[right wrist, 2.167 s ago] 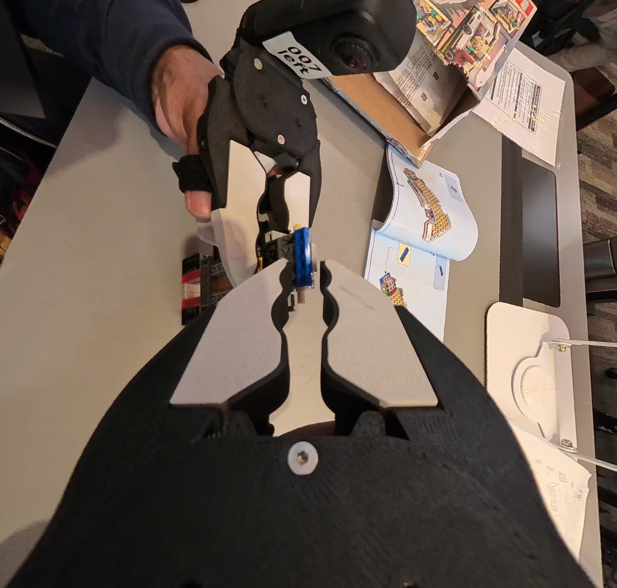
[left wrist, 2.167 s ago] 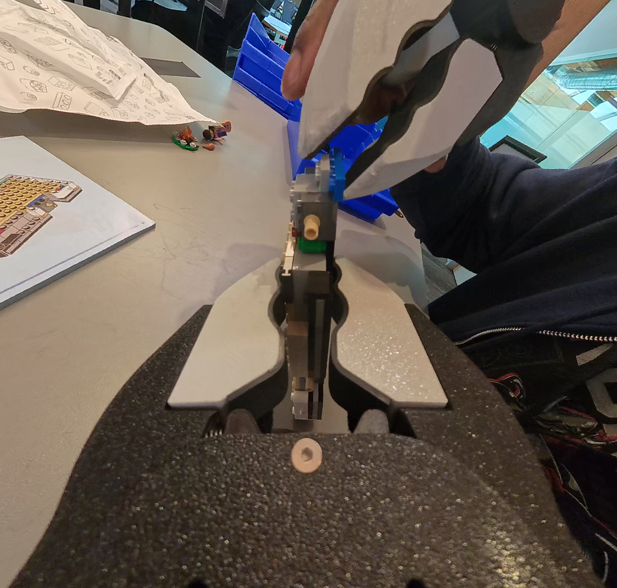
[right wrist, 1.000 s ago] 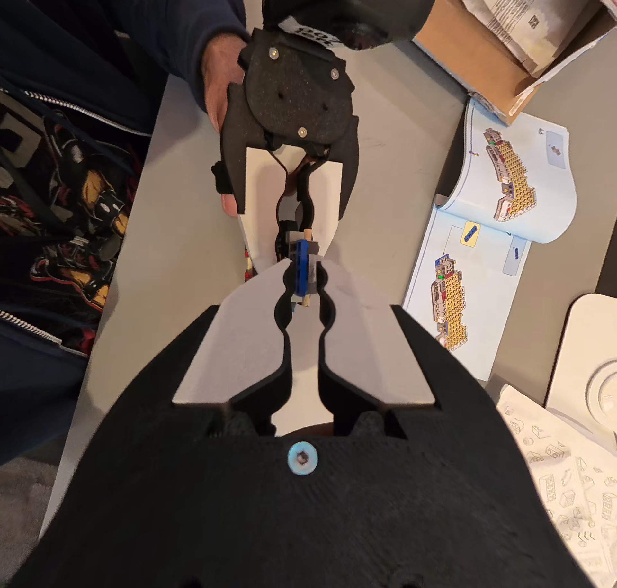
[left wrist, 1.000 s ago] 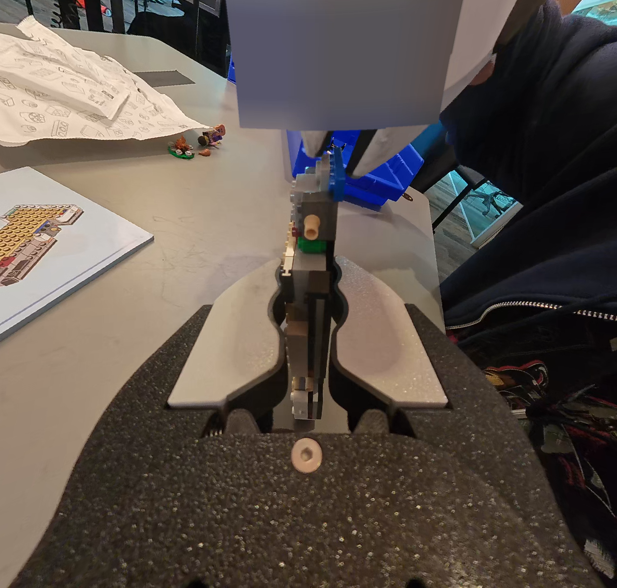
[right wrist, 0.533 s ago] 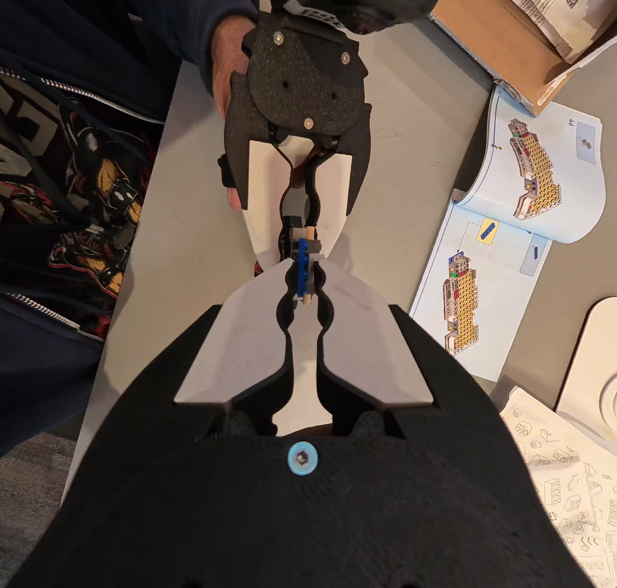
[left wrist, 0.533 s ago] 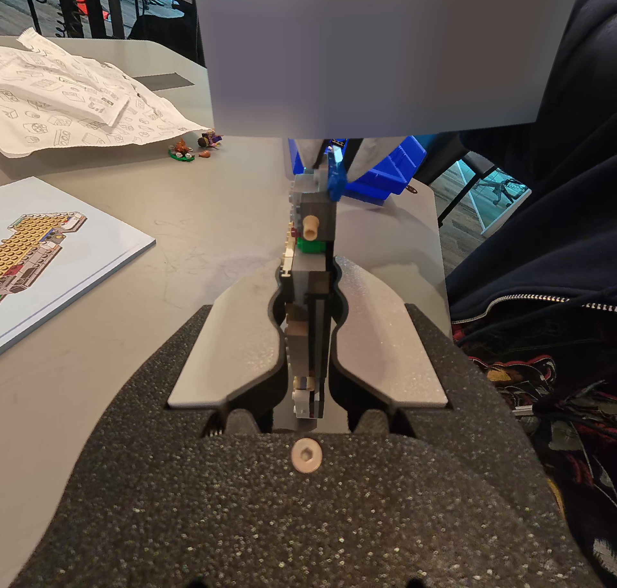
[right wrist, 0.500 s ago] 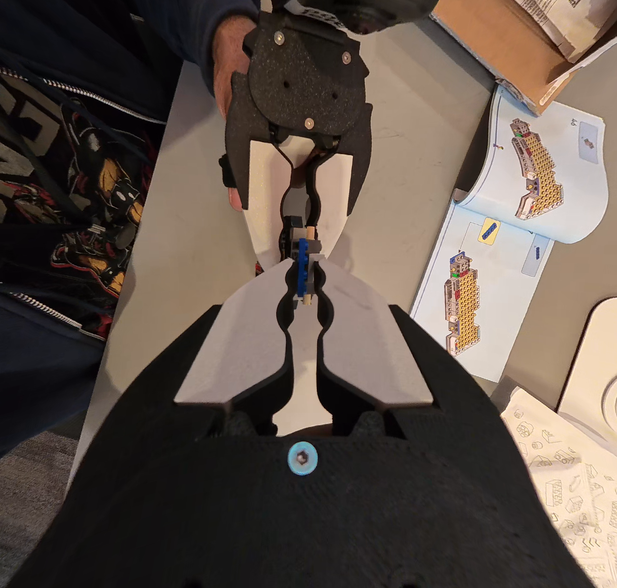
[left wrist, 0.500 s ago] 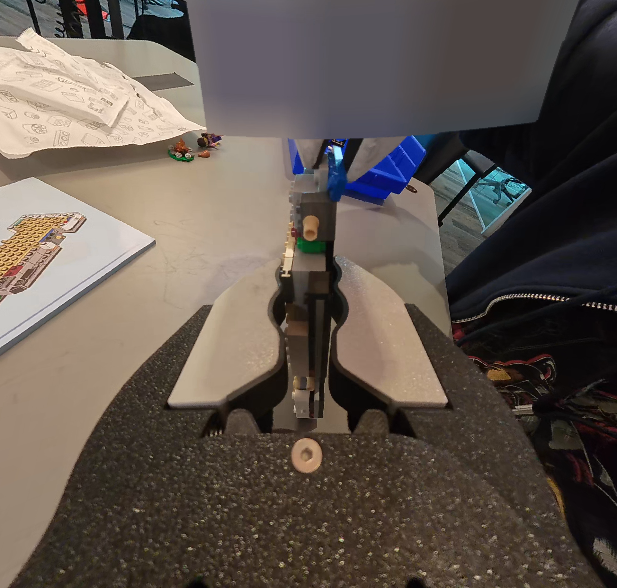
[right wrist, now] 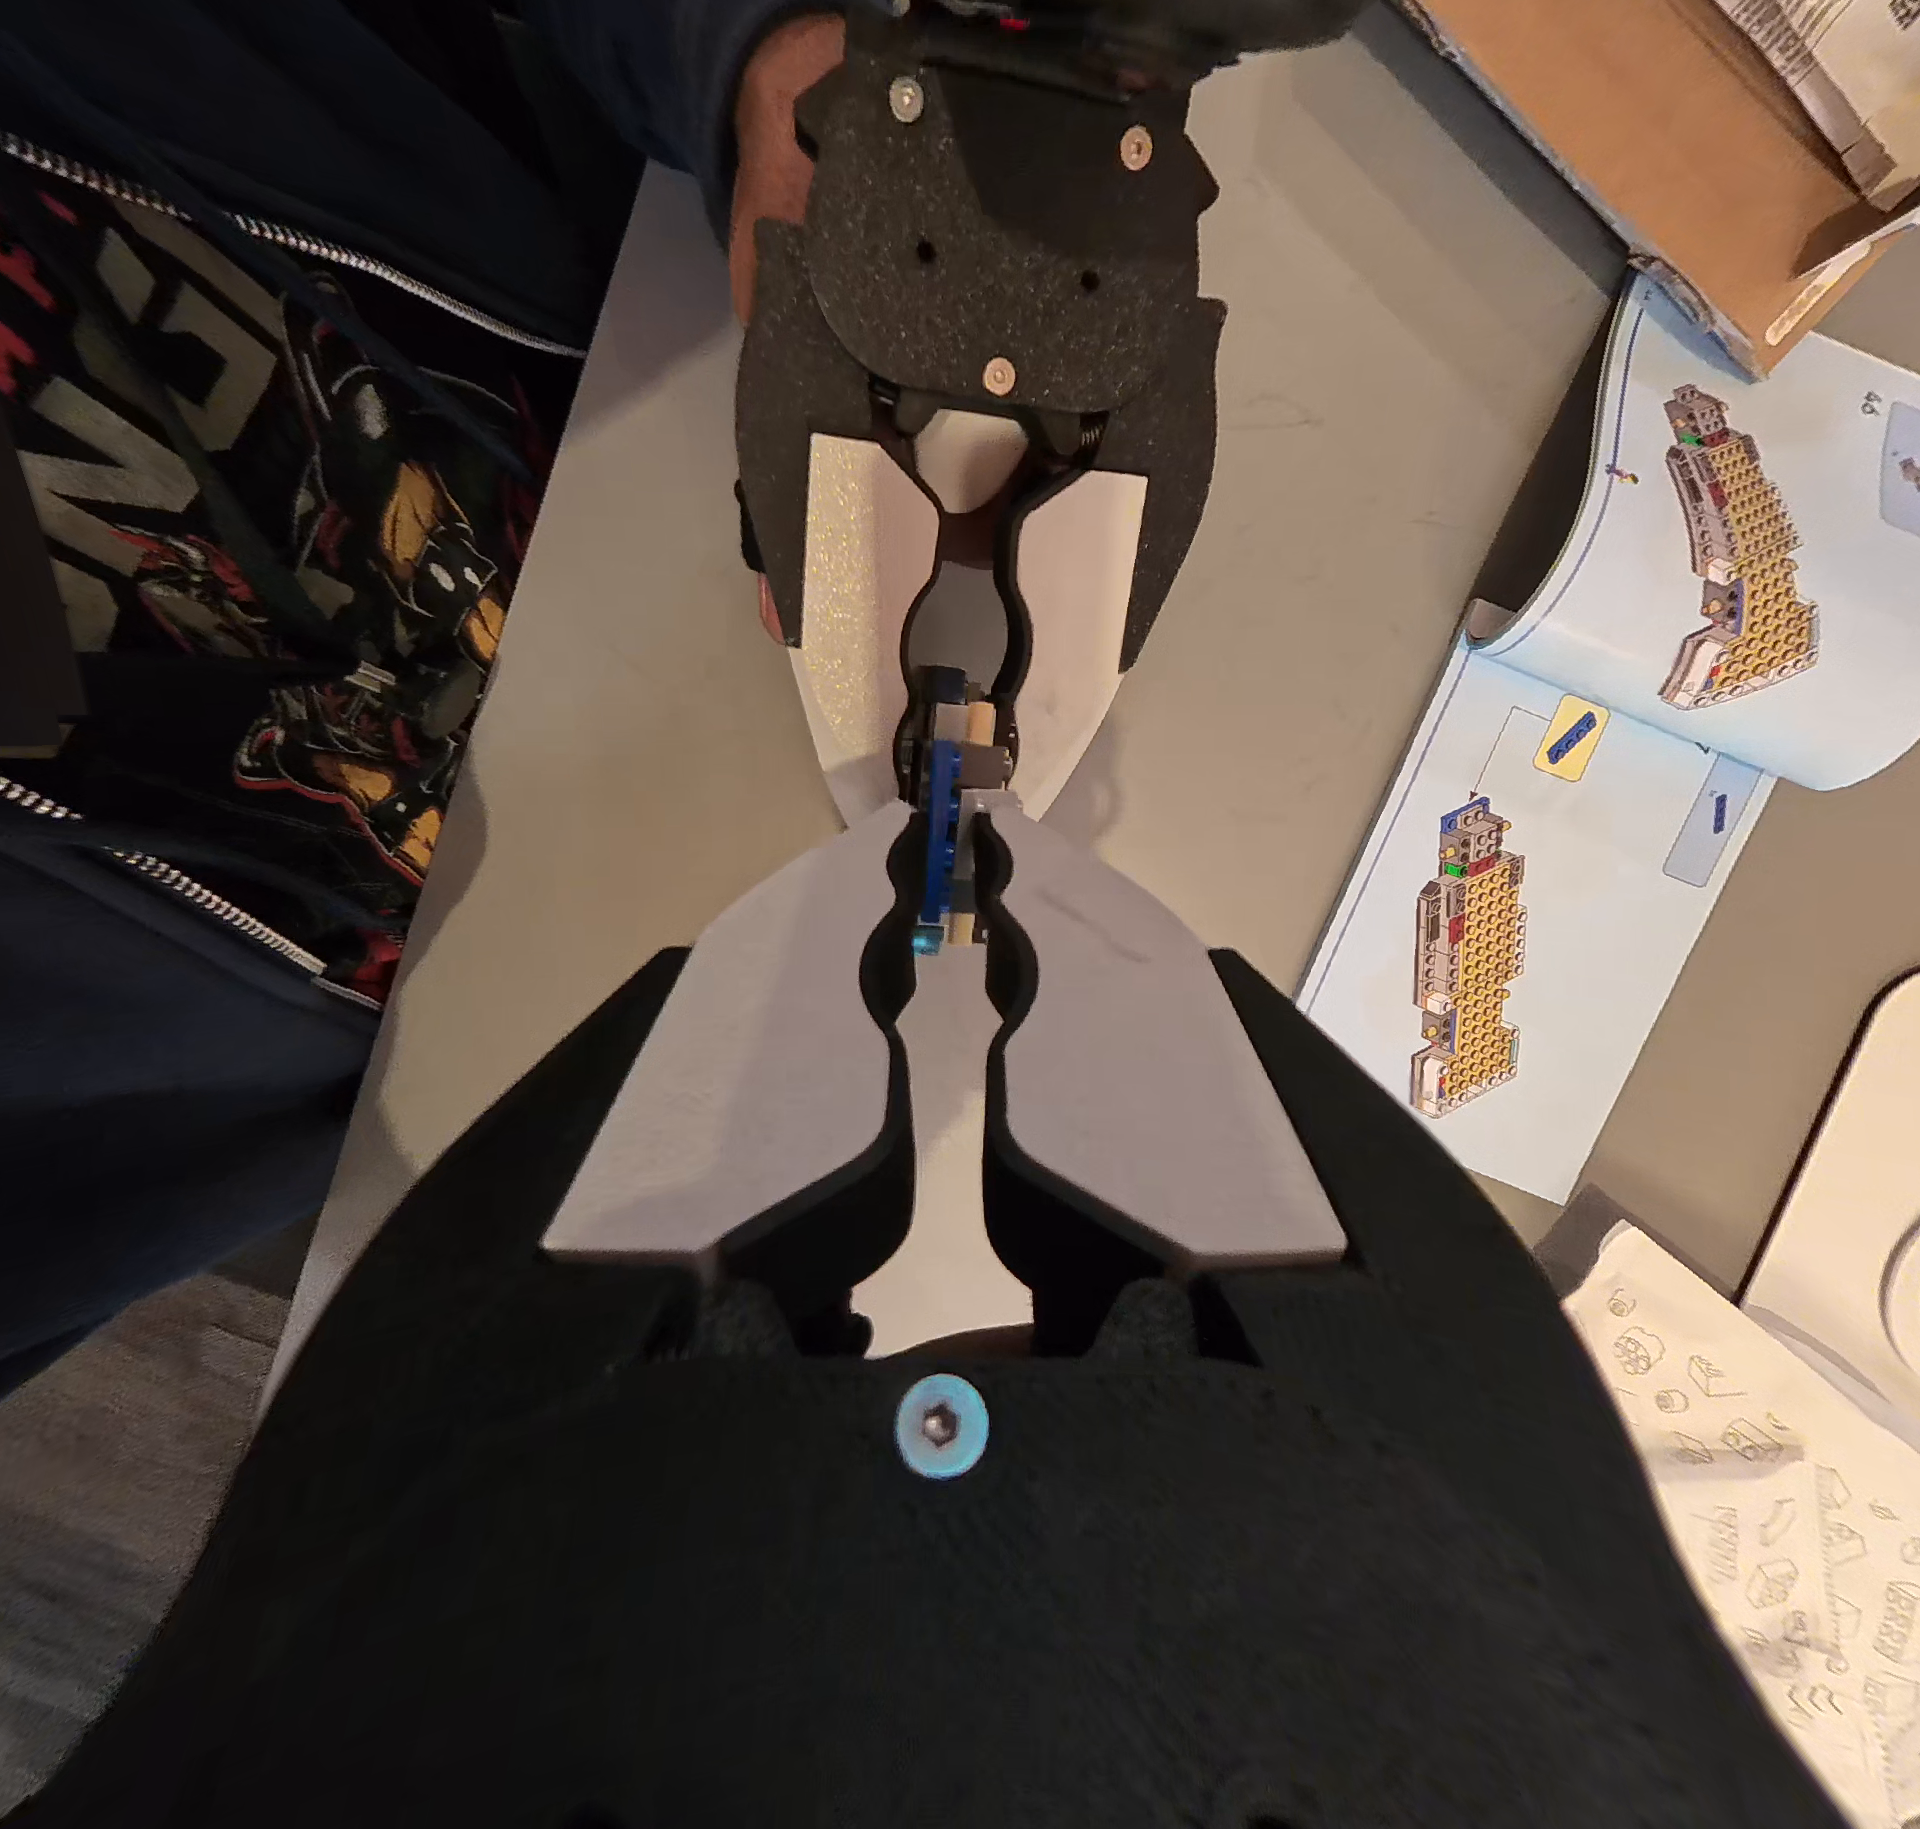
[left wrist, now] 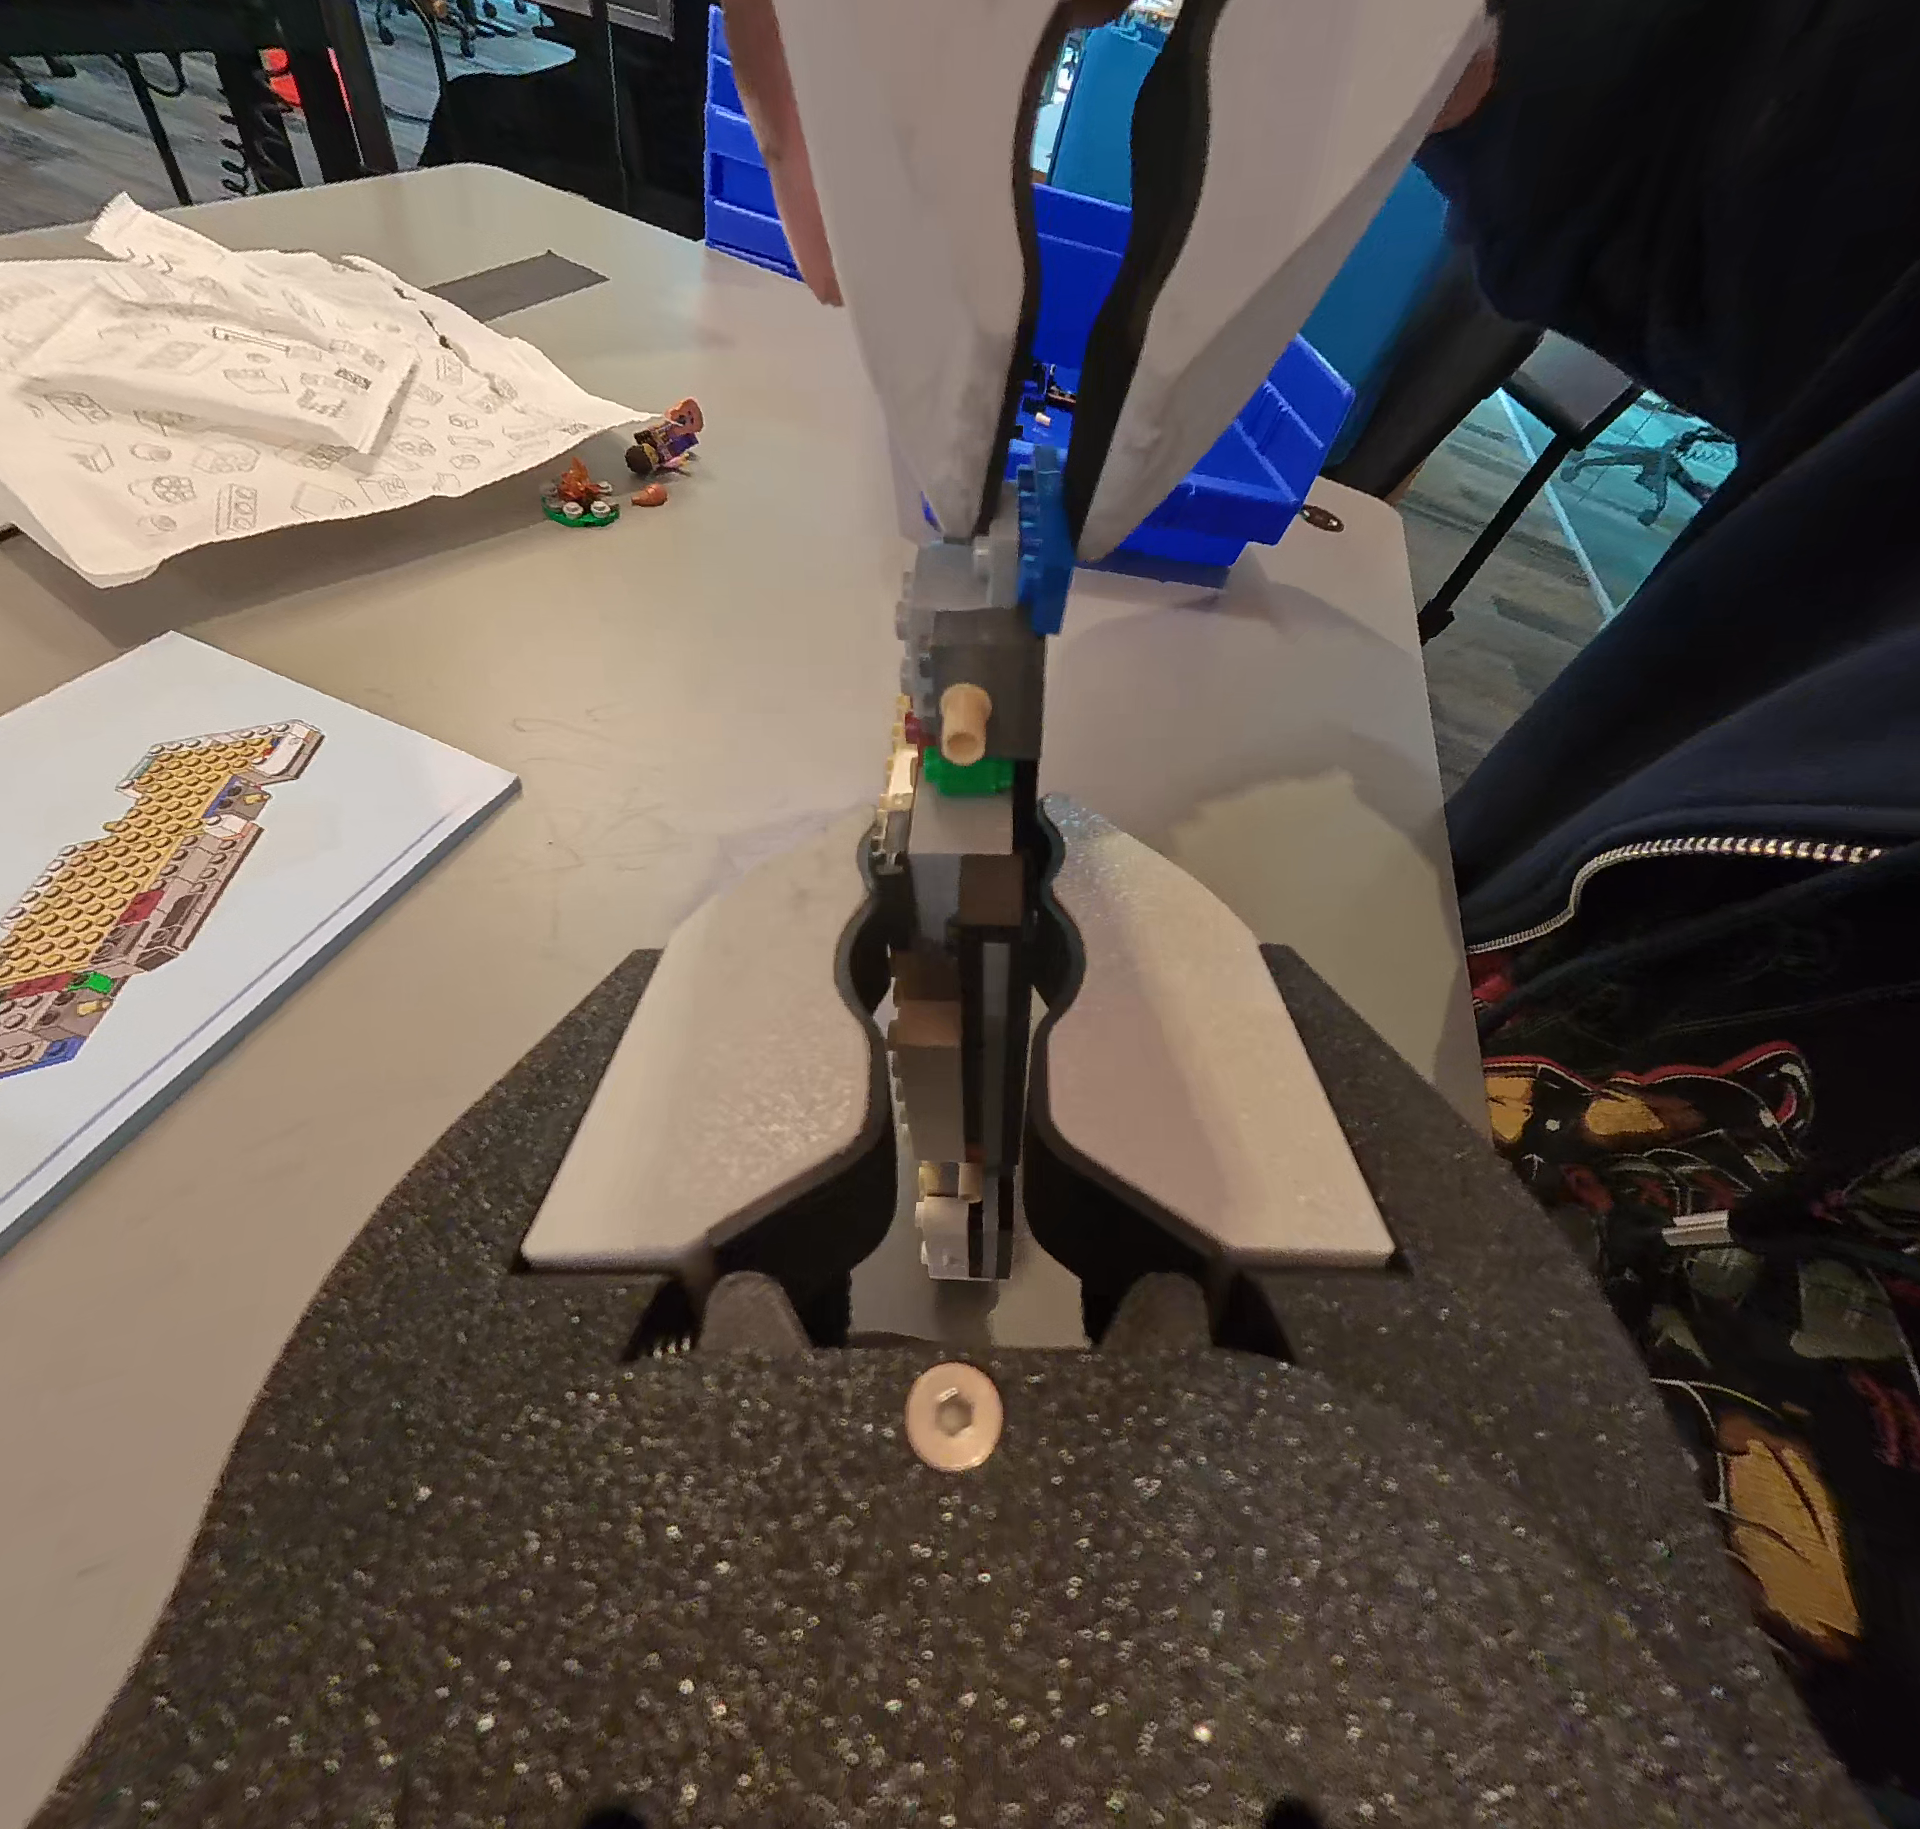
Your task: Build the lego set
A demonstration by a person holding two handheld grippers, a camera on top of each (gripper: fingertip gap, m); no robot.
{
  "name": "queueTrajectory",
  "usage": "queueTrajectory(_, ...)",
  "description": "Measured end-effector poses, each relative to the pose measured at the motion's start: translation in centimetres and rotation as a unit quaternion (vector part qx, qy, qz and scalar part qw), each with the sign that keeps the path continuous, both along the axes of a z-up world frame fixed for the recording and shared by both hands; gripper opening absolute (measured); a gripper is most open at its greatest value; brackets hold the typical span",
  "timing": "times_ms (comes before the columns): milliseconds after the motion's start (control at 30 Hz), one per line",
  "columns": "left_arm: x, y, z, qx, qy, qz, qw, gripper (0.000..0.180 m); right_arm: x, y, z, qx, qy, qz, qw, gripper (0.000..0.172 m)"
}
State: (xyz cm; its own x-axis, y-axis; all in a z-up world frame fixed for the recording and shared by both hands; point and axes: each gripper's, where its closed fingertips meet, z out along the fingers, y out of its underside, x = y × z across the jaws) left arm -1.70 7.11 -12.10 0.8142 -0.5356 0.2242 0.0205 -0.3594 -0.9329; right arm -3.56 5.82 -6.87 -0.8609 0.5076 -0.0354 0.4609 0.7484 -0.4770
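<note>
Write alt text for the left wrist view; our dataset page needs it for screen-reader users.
The left gripper clamps a grey toy-brick assembly above a grey table. The right gripper pinches a blue plate at its far end.

**Two wrist cameras, facing each other**

Left view looks low along its claw (left wrist: 961,844) toward 12 o'clock, close over the worktop (left wrist: 644,657). Right view looks steeply down. Both share the brick model (right wrist: 961,792) and booklet (right wrist: 1558,896).
</note>
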Motion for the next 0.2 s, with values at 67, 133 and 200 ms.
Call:
queueTrajectory(67,-0.01,-0.01,0.01,0.0,0.006,0.0,1.0,0.023,0.05,-0.06,0.02,0.007,0.005,0.004,1.0,0.008)
queueTrajectory(133,0.02,-0.01,0.02,0.002,0.012,0.0,1.0,0.023,0.09,-0.14,0.05,0.015,0.011,0.011,1.0,0.008)
queueTrajectory(200,0.08,-0.01,-0.01,0.003,0.019,-0.001,1.0,0.023,0.19,-0.24,0.05,0.023,0.011,0.014,1.0,0.008)
